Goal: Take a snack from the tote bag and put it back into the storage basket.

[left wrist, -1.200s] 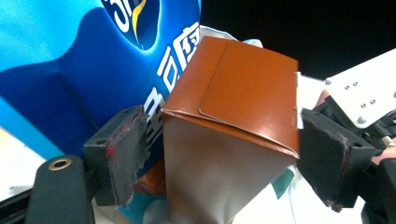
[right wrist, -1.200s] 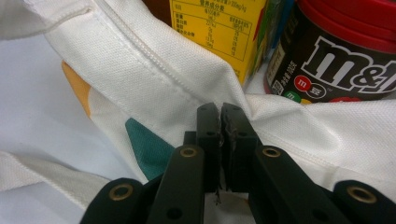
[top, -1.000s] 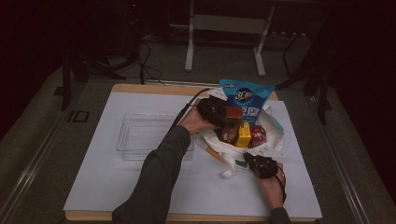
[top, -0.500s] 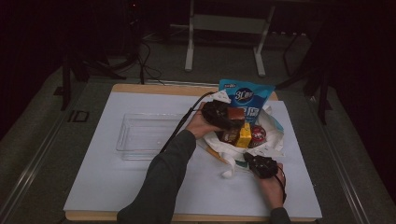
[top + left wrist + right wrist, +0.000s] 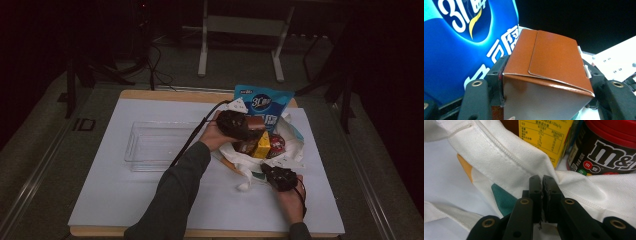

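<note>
A white cloth bag (image 5: 287,161) lies open on the table with a blue snack packet (image 5: 262,102), a yellow carton (image 5: 262,145) and a red-lidded M&M's jar (image 5: 276,145) in it. My left gripper (image 5: 254,130) hovers over the bag's mouth. Its jaws have just been closing, and both pads press on a brown box (image 5: 554,65), with the blue packet (image 5: 461,37) right behind it. My right gripper (image 5: 542,181) is shut on the bag's hem (image 5: 506,162) at its near edge (image 5: 269,172), just in front of the carton (image 5: 544,135) and the jar (image 5: 606,147).
A clear plastic tray (image 5: 155,145) stands left of the bag on the white table cover (image 5: 125,195). The bag's straps (image 5: 245,175) trail toward the front. Dark floor and metal stand legs (image 5: 202,50) lie beyond the table's far edge.
My left hand and its gripper have edged slightly to the right over the bag. The right hand has stayed where it was on the hem.
</note>
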A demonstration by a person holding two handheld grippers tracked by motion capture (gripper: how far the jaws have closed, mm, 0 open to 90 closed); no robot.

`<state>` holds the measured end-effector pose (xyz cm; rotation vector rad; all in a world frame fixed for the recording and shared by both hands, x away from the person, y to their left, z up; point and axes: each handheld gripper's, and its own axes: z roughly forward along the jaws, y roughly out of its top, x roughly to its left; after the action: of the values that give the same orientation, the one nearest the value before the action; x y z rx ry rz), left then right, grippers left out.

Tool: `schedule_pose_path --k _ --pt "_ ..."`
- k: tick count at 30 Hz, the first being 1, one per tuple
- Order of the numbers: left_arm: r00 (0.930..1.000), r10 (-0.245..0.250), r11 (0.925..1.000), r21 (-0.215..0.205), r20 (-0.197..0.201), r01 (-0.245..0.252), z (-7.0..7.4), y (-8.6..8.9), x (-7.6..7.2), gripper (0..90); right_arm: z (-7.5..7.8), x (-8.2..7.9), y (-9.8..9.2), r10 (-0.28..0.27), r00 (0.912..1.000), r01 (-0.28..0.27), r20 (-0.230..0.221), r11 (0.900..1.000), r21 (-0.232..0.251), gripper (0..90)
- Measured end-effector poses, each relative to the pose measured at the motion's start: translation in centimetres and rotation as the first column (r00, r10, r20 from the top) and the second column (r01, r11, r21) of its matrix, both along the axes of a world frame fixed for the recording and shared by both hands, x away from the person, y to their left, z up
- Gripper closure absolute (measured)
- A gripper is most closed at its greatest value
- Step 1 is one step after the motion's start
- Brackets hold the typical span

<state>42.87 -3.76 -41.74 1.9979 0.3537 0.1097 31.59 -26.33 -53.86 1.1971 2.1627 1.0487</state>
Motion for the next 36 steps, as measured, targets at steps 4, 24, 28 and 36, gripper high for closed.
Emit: schedule_pose_path --k 4,24,28,36 --pt "0.9999 0.011 0.9999 -0.004 0.013 -0.011 0.0 0.1 -0.2 39.0 0.0 0.0 0.0 0.001 1.0 -0.001 0.0 1.0 0.0 86.0" --pt "0.9985 0.053 0.9939 -0.097 0.015 -0.052 -0.1 0.9 -0.8 39.0 0.0 0.0 0.1 0.0 1.0 0.0 0.003 1.0 -0.005 86.0" --pt "0.9979 0.059 0.9909 -0.122 0.024 -0.056 0.0 0.7 -0.9 38.7 0.0 -0.1 0.1 0.0 1.0 0.0 0.004 1.0 -0.004 86.0" --pt "0.9964 0.075 0.9864 -0.149 0.038 -0.069 0.3 0.9 -1.2 39.1 0.0 -0.1 0.1 0.0 1.0 0.0 0.005 1.0 -0.006 86.0"
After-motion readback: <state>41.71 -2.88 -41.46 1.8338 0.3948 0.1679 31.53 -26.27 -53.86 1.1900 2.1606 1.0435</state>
